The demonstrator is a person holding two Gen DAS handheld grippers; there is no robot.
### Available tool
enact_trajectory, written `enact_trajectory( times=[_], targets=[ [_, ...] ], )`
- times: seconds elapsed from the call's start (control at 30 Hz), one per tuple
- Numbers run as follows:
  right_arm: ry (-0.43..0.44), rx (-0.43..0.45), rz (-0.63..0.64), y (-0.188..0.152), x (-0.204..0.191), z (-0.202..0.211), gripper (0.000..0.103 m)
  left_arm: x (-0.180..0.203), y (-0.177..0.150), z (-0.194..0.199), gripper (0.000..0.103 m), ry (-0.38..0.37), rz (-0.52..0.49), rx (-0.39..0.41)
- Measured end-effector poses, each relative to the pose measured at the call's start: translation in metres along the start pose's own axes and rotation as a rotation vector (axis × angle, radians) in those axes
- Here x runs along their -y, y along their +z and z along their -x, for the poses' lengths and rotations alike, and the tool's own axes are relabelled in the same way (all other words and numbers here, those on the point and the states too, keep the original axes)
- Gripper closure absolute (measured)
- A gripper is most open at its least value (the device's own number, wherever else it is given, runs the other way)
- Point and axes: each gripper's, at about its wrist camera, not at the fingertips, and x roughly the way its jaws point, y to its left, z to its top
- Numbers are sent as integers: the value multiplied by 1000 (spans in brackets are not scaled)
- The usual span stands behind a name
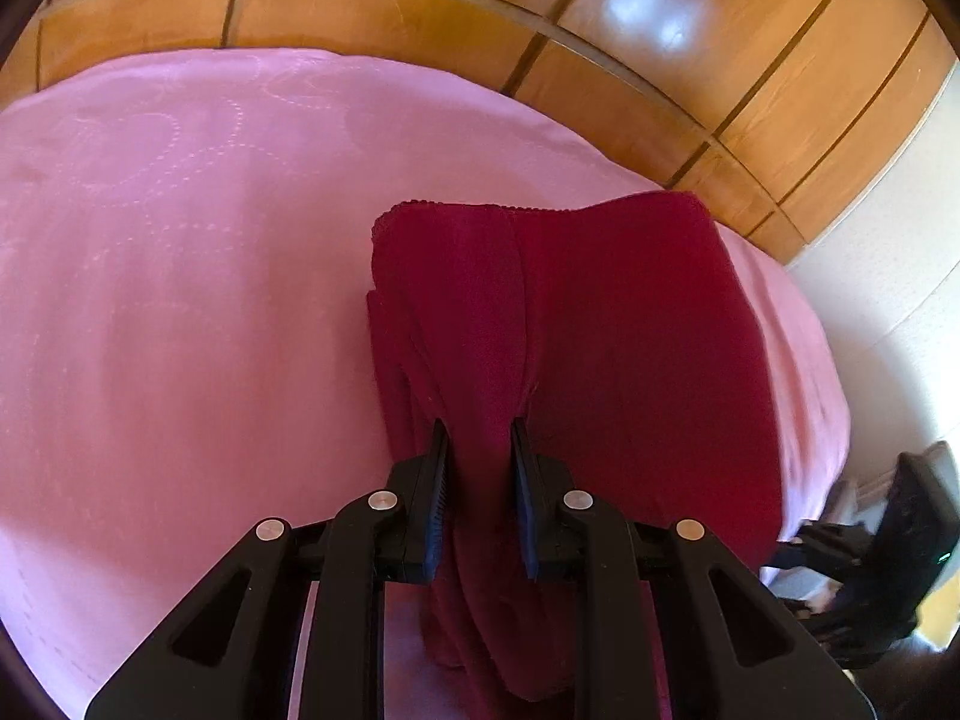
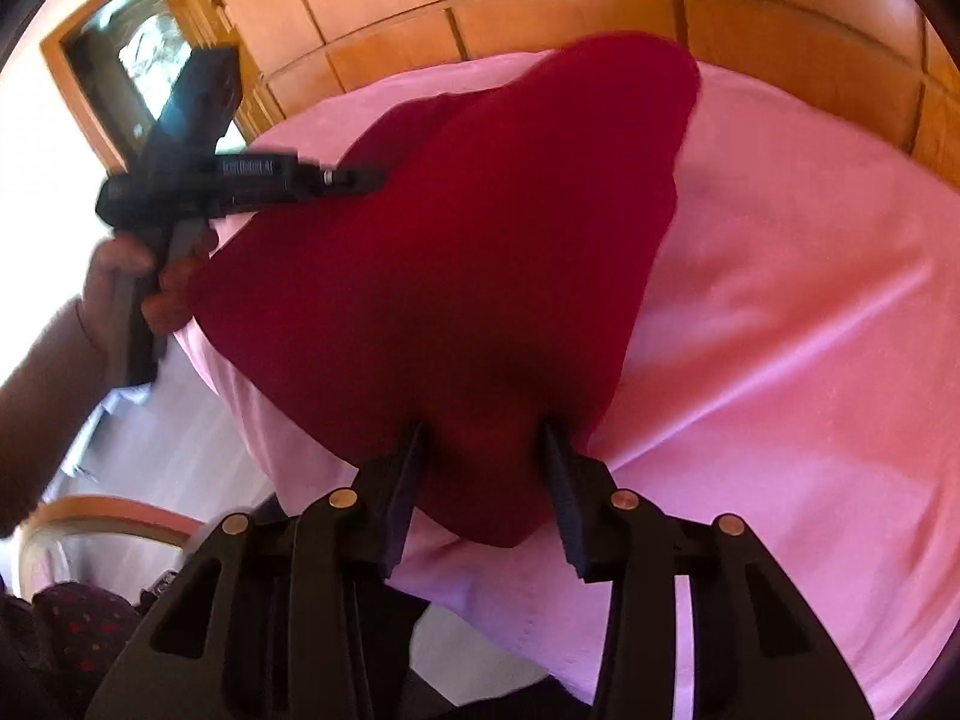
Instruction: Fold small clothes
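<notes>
1. Left claw [image 1: 479,438]: we hold its jaws narrowed onto a bunched fold of the red garment [image 1: 540,324]. The pads press the cloth from both sides, so we read this as a firm grip.
2. Right claw [image 2: 485,441]: its jaws stand wider, one on each side of the garment's near corner. The cloth fills the gap and appears to touch both pads. We judge it a grip on a thicker bundle, though blur leaves this uncertain.
3. Garment: it is lifted at its near edge between the two claws. Its far part trails onto the pink sheet [image 1: 180,276] of the bed.
4. Reason for the hold: two grip points along one edge keep the cloth spread, so we can lay it flat or carry that edge over for a fold.
5. Surroundings: a wooden headboard [image 1: 384,18] stands behind the bed.
</notes>
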Motion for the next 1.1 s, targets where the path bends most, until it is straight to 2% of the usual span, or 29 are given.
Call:
enact_trajectory(
  times=[0.07, 0.13, 0.17, 0.27, 0.3, 0.33, 0.5, 0.57, 0.67, 0.8, 0.87, 1.07, 1.1],
  targets=[
    [25, 2, -34, 3, 4, 8, 61, 1, 1, 6, 81, 13, 22, 22],
    [31, -1, -41, 6, 9, 18, 53, 5, 3, 12, 81, 44, 5, 46],
    [27, 9, -38, 10, 10, 24, 53, 9, 3, 15, 81, 61, -12, 56],
    [45, 80, -74, 26, 21, 45, 53, 17, 1, 21, 80, 100, -49, 78],
    [50, 102, -87, 28, 26, 47, 49, 19, 0, 23, 80, 103, -52, 88],
    [47, 136, -109, 40, 30, 50, 44, 22, 1, 20, 80, 105, -48, 95],
    [-1, 214, -170, 93, 38, 31, 43, 19, -5, 25, 81, 139, -47, 128],
    [-2, 209, -195, 113, 41, 13, 43, 22, -6, 22, 81, 156, -51, 129],
    [-57, 162, -196, 130, 40, -23, 43, 29, -6, 15, 80, 191, -66, 127],
    [-146, 53, -229, 122, 53, -78, 38, 35, -8, 7, 81, 242, -97, 119],
    [-137, 85, -234, 117, 58, -75, 36, 36, -9, 6, 81, 247, -104, 117],
    [-149, 91, -216, 118, 56, -74, 34, 42, -11, 10, 80, 270, -123, 127],
    [-148, 92, -216, 118, 56, -73, 33, 42, -11, 11, 77, 273, -121, 127]
  ],
)
